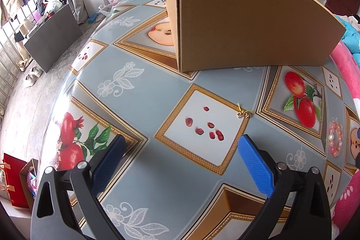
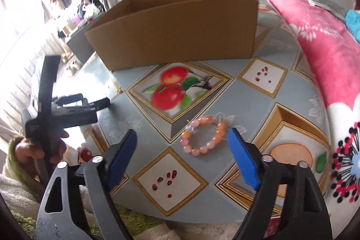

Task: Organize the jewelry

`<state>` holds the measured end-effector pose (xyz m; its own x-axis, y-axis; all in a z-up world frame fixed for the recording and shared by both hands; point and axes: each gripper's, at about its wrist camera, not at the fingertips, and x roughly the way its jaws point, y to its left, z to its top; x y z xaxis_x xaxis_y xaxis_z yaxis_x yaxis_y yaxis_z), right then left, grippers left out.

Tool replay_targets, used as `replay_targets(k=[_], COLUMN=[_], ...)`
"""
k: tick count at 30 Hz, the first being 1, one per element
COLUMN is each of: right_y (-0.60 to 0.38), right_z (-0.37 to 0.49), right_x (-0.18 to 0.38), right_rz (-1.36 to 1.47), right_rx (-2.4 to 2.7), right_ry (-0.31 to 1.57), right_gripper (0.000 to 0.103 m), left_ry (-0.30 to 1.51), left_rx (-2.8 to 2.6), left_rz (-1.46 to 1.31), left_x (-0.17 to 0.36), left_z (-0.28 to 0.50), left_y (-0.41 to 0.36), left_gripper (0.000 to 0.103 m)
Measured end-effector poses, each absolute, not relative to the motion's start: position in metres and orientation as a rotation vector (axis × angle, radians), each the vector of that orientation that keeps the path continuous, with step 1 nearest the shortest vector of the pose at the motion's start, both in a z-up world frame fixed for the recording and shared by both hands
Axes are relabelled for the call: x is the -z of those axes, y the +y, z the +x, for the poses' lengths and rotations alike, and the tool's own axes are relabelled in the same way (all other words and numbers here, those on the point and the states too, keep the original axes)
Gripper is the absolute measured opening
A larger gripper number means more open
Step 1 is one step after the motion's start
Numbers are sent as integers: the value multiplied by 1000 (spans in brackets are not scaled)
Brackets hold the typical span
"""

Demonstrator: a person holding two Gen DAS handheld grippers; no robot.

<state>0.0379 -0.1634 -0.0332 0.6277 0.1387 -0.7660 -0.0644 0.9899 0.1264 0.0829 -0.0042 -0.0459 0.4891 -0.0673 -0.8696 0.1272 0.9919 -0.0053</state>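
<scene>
A pink and orange bead bracelet [image 2: 203,135] lies on the fruit-print tablecloth, just ahead of my right gripper [image 2: 182,138], which is open and empty above the table. The bracelet also shows at the right edge of the left wrist view [image 1: 335,137]. A small gold trinket with a yellow tie [image 1: 244,113] lies on the cloth just ahead of my left gripper [image 1: 181,143], which is open and empty. An open cardboard box [image 2: 175,37] stands at the back of the table; it also shows in the left wrist view [image 1: 247,21]. The left gripper is also seen in the right wrist view [image 2: 102,102].
A pink floral blanket [image 2: 319,42] lies along the table's right side. The table edge [image 1: 67,82] drops to the floor on the left, where a grey cabinet [image 1: 54,37] and shoes stand. A red bag [image 1: 13,181] sits on the floor.
</scene>
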Motion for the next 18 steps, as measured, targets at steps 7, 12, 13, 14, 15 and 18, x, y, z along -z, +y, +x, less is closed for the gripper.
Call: replay_targets(k=[7, 12, 13, 14, 15, 18], right_y=[-142, -144, -145, -146, -148, -151], right_z=[51, 54, 55, 56, 57, 59], right_x=[50, 58, 60, 61, 63, 65], right_rz=[8, -1, 0, 0, 0, -8], right_rx=[-131, -100, -94, -90, -87, -81], right_ry=[957, 1006, 1013, 1017, 1021, 1024], right_gripper=[48, 37, 37, 34, 30, 26], left_ry=[1054, 1054, 1054, 1053, 1054, 1054], left_rx=[117, 118, 116, 116, 116, 115], left_rz=[62, 62, 61, 61, 61, 60], left_x=[46, 46, 46, 46, 46, 46], left_z=[83, 83, 83, 83, 83, 83], left_y=[-4, -4, -4, -4, -4, -4], left_gripper=[98, 98, 98, 98, 98, 98])
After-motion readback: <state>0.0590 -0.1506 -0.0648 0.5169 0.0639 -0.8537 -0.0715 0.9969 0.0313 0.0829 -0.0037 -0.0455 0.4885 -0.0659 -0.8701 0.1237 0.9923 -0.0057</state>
